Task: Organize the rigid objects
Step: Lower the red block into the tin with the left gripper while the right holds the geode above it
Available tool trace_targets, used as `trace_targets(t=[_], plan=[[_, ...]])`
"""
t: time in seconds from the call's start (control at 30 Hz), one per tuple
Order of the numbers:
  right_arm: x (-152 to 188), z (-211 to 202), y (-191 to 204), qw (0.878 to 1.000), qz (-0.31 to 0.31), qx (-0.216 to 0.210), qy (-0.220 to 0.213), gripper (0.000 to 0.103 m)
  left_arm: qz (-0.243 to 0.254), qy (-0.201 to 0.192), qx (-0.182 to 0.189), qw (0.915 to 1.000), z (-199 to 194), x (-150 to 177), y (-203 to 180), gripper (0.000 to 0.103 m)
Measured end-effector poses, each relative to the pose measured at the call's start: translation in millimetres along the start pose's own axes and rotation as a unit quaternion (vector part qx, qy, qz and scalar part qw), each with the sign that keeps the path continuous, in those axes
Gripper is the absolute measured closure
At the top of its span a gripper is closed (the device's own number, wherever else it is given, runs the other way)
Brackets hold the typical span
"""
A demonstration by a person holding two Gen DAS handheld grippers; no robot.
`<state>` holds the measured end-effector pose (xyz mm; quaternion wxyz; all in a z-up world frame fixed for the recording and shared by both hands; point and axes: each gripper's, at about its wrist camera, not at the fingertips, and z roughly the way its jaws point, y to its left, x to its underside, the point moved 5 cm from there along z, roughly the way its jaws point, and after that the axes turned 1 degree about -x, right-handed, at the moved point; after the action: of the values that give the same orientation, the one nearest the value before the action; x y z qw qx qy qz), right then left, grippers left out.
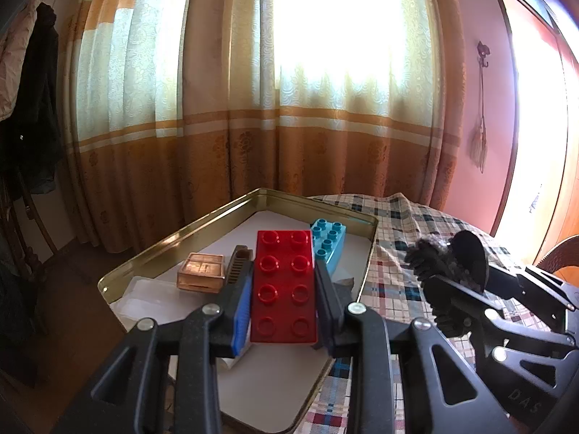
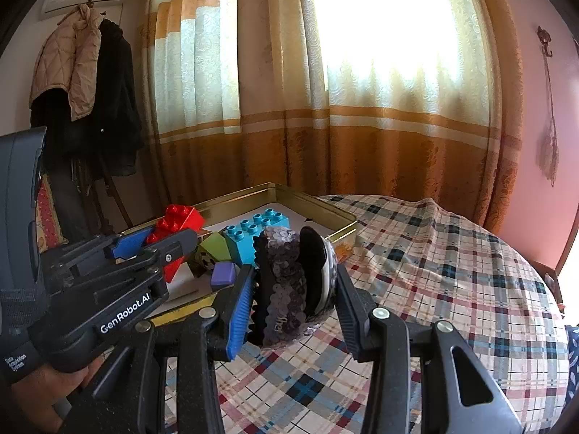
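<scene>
- Landmark = gold tin tray (image 1: pixel 202 231), shallow, white liner inside, sitting on bench w/ plaid cloth (image 1: pixel 394 278).
- Left gripper (image 1: pixel 284 302): clamped on red 2x4 brick (image 1: pixel 284 285), studs up, pads pressing both long sides. Brick is held above the tray, over its near half.
- Right gripper (image 2: pixel 295 291): closed on a dark sequinned item w/ black disc (image 2: pixel 293 282), pads against both sides. It's held over the plaid cloth, just outside the tray's right rim. Exact kind of item: can't tell.
- In tray, far-right corner: light-blue brick (image 1: pixel 327 244), studs up, resting on the liner, just beyond the red brick.
- In tray, left of red brick: small copper-brown box (image 1: pixel 201 271), flat on liner; a dark ribbed piece (image 1: pixel 239 264) between box and left gripper finger.
- In tray, near-left part: clear plastic piece (image 1: pixel 152 296), hard to make out.
- Right wrist view adds, in tray near its right rim: green wedge block (image 2: pixel 215 247) and small purple block (image 2: pixel 223 275), both beside the light-blue brick.
- Person's hand (image 2: pixel 61 383) holds the left gripper's handle, lower left of right wrist view, on the tray's near side.
- Behind tray: orange/cream curtain (image 1: pixel 253 108), bright window; coats (image 2: pixel 83 79) hang at far left.
</scene>
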<state>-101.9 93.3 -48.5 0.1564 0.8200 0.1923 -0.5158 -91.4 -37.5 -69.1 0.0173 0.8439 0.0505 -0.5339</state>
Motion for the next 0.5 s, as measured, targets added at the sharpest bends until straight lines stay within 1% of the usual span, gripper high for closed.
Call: trace_targets(t=[0.5], plan=[[-2.7, 8.0, 13.7, 1.0, -0.01, -0.009, 0.004, 0.057, -0.008, -0.004, -0.006, 0.9999, -3.3, 1.8, 11.5, 0.072]])
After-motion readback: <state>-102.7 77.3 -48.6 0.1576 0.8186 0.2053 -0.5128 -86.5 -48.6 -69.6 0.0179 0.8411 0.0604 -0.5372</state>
